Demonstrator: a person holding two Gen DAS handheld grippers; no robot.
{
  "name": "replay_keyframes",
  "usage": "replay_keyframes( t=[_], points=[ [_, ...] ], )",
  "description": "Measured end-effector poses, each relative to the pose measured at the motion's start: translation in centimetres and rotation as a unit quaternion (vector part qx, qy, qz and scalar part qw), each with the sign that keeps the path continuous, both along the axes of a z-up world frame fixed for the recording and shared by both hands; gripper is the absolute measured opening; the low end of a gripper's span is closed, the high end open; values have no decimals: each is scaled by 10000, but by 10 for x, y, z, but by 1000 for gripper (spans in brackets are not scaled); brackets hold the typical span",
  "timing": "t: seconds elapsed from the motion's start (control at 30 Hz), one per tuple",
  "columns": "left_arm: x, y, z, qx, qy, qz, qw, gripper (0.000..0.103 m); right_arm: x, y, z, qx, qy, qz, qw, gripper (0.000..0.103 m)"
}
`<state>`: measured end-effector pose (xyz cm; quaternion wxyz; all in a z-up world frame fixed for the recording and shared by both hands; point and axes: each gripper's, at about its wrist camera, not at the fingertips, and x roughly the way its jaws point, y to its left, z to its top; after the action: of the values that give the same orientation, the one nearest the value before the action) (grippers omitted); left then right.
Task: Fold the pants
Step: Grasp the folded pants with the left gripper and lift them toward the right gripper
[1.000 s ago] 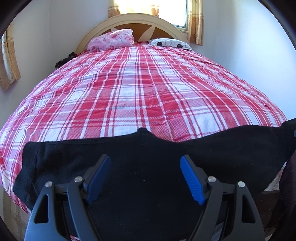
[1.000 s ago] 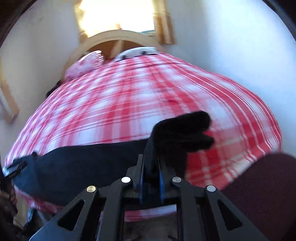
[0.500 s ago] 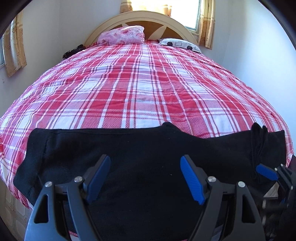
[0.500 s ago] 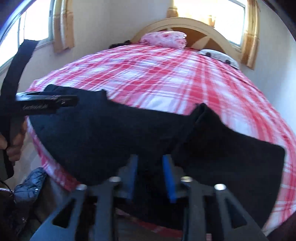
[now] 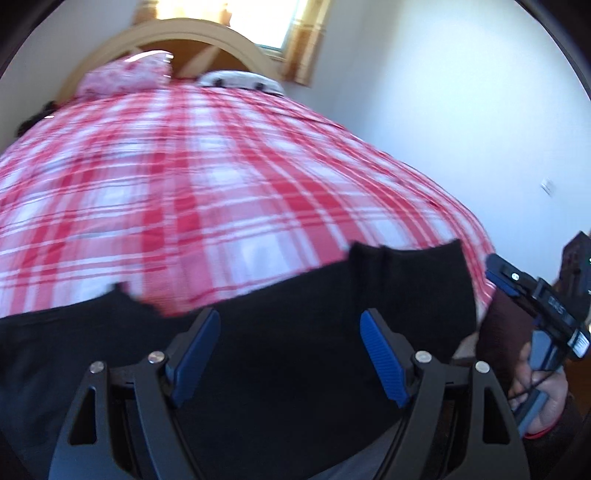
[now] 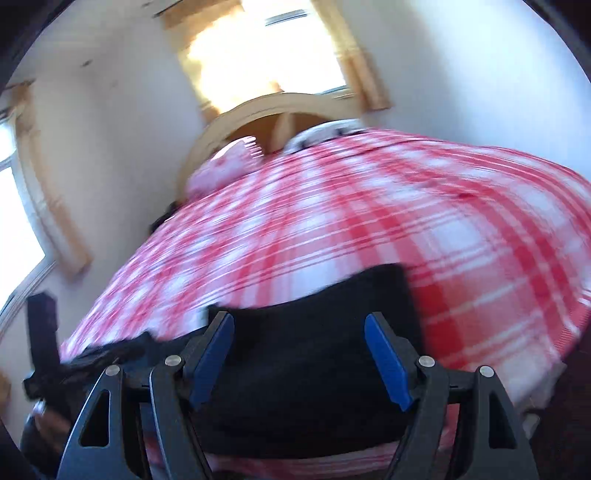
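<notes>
Meanwhile left gripper (image 5: 290,354) hung with jaws spread wide, nothing pinched, above black pants (image 5: 295,369). Right gripper (image 6: 299,360) jaws were opening, pads clear of cloth beneath. Pants lay along near edge of bed (image 5: 221,184) on red plaid cover. Pillows (image 5: 125,75) sat by headboard (image 5: 192,35).

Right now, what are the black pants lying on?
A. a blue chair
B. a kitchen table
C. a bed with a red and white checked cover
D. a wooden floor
C: the black pants are spread flat along the near edge of the bed, right on its red and white checked cover, with pillows at the far end by the headboard.
</notes>
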<state>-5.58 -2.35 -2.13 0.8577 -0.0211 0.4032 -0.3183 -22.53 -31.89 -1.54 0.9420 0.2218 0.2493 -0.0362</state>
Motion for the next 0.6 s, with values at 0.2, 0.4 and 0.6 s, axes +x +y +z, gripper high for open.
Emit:
replay_keyframes(
  t=[0.2, 0.4, 0.6],
  points=[
    [9, -56, -19, -91, 309, -374, 9988, 77, -23, -35, -18, 171, 247, -638, 9975, 75],
    [5, -71, -12, -377, 143, -448, 9982, 66, -34, -41, -26, 14, 288, -541, 9981, 75],
    [11, -71, -19, -489, 243, -386, 9978, 41, -26, -46, -31, -57, 294, -556, 9980, 75]
  ],
)
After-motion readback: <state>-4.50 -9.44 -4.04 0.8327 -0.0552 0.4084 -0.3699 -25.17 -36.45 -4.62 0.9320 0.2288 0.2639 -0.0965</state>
